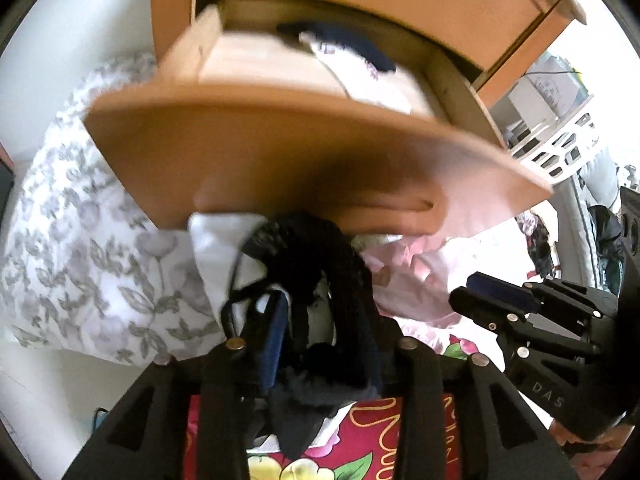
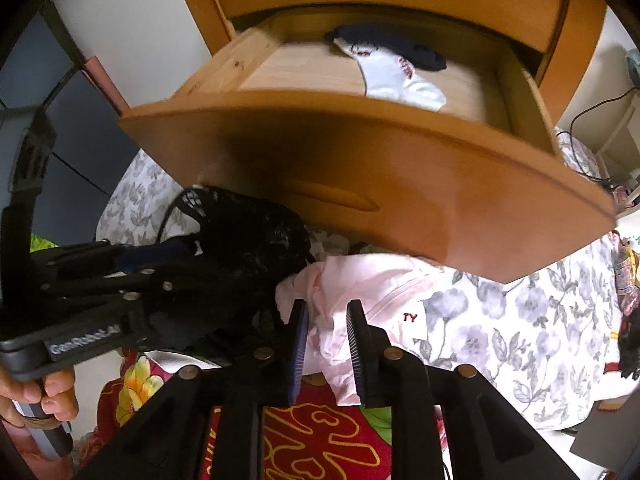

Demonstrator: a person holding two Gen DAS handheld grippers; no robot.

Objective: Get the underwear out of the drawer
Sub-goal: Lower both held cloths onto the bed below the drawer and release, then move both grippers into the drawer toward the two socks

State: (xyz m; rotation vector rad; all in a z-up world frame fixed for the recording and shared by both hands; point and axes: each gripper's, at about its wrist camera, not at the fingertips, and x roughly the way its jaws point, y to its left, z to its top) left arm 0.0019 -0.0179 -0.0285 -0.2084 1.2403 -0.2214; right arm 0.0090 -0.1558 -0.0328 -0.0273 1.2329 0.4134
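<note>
The left gripper [image 1: 320, 320] was pointed steeply downward just below the front of the open drawer [image 2: 360, 168]; its fingers [image 1: 276, 332] were seen parted, with the black lace underwear [image 1: 308, 252] draped over and between them; whether the pads were still pressed on the cloth could not be told, since that view was blurred and the dark fabric hid the far finger. The same garment was seen from the right wrist as a dark bundle [image 2: 256, 240] hung at the tips of the left gripper [image 2: 192, 256], whose handle was held by a hand [image 2: 36, 396] at the lower left.

The right gripper [image 2: 328, 344] was held beside it, to its right; its blue-padded fingers [image 2: 298, 352] were spread a little, and a pink garment [image 2: 360, 284] lay between and ahead of them, apparently loose rather than pinched. A white label marked TY [image 2: 410, 318] was seen just right of the right finger.

Above both pairs of fingers, inside the drawer, a white sock [image 2: 400, 80] was laid over a dark navy item [image 2: 400, 48]. Beneath the fingers a red flowered cloth [image 2: 320, 432] was spread, and a grey floral bedsheet [image 2: 520, 320] lay beyond the pink garment to the right.
</note>
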